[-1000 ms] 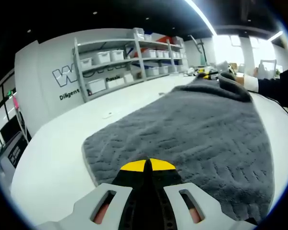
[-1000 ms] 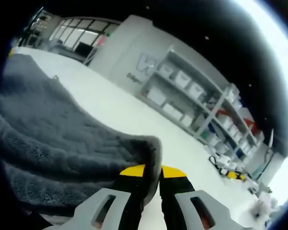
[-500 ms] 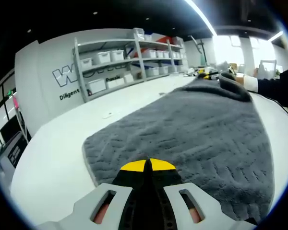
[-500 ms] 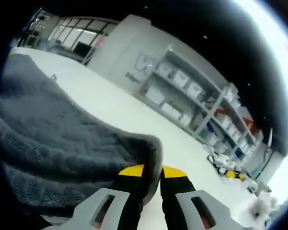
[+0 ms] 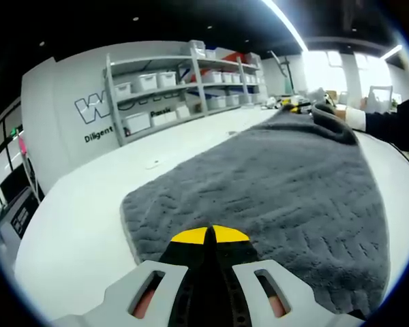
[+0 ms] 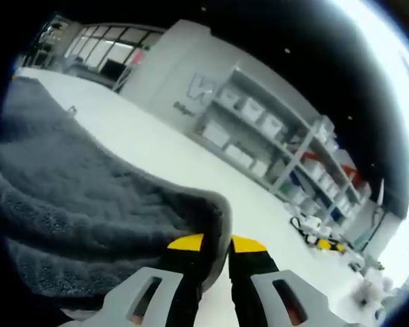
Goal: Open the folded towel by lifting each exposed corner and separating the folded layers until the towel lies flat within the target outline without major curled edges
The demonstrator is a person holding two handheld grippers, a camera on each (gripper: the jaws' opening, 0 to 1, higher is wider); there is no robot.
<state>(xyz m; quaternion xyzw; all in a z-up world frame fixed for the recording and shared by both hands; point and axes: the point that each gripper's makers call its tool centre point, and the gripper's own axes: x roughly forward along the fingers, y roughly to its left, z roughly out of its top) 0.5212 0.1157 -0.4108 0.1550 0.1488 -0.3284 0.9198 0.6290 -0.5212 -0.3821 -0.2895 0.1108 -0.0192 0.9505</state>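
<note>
A dark grey towel with a woven zigzag pattern lies spread on the white table. My left gripper rests on its near end with the yellow-tipped jaws pressed together; whether towel cloth is pinched between them cannot be told. At the towel's far end the other gripper holds a raised fold, with a person's dark sleeve behind it. In the right gripper view, my right gripper is shut on the towel's lifted corner, and the towel stretches away to the left.
Grey shelving with white bins stands along the wall behind the table, and shows again as shelving in the right gripper view. Small tools lie on the table's far part. A small white object lies beside the towel.
The right gripper view has shifted slightly, with the held corner a touch higher. The towel's near left edge has drawn in a little. The left gripper has stayed put.
</note>
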